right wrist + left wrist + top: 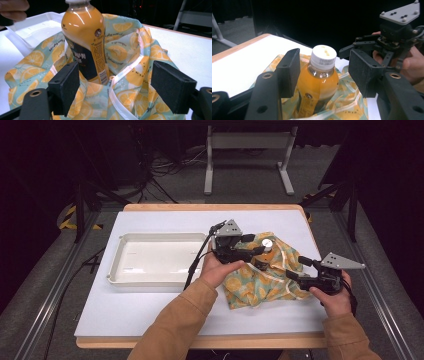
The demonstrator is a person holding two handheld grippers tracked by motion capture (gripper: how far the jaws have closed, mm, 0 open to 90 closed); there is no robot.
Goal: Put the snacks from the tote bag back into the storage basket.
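Black jaws of the left hand-held gripper (324,75) are standing open around the orange bottle (318,82) at frame centre, not pressing. The bottle is standing inside the lemon-print bag (130,75). The right hand-held gripper (120,92) is also open. Soft cloth underneath could be tipping the bottle over.

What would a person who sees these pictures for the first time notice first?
The eye falls first on the clear plastic bottle of orange drink with a white cap, standing upright in the teal cloth bag printed with orange slices on the right half of the white table. The left tongs stand open around the bottle's neck, not touching it. A shallow white plastic tray lies left of the bag.
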